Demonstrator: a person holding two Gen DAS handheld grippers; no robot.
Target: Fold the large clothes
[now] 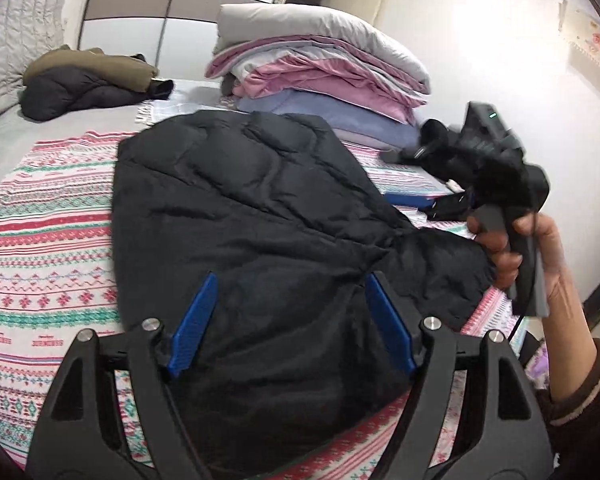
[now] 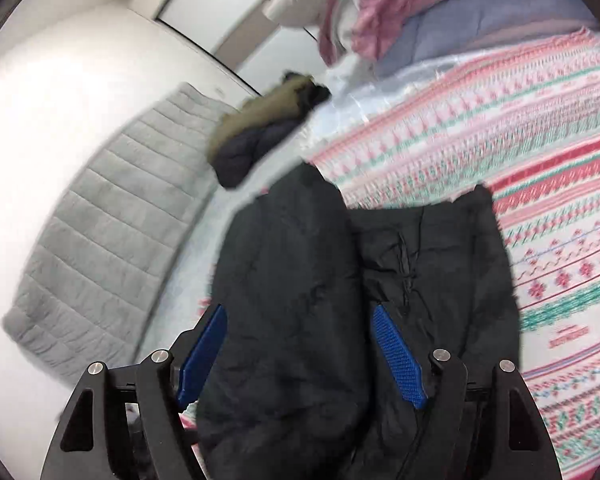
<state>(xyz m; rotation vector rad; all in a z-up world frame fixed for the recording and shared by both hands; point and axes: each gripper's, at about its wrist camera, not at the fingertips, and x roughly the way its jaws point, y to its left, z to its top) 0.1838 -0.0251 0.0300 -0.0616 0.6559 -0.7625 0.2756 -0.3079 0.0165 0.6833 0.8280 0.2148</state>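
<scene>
A black puffer jacket [image 1: 260,208] lies spread on the patterned blanket [image 1: 48,240], its quilted back up. My left gripper [image 1: 291,280] hovers low over the jacket's near part. Its blue pads stand wide apart with their inner faces bare, so it is open. At the jacket's right edge a hand [image 1: 504,256] holds the right tool by its handle. In the right wrist view my right gripper [image 2: 299,310] is open too. A thick fold of the jacket [image 2: 292,300] bulges between its pads [image 2: 398,354] without being squeezed. That view is motion-blurred.
Folded pink, purple and grey bedding [image 1: 320,68] is stacked at the far side of the bed. An olive and dark coat [image 1: 88,80] is heaped near the grey quilted headboard [image 1: 12,40]. The blanket [image 2: 520,168] stretches bare to the jacket's left and right.
</scene>
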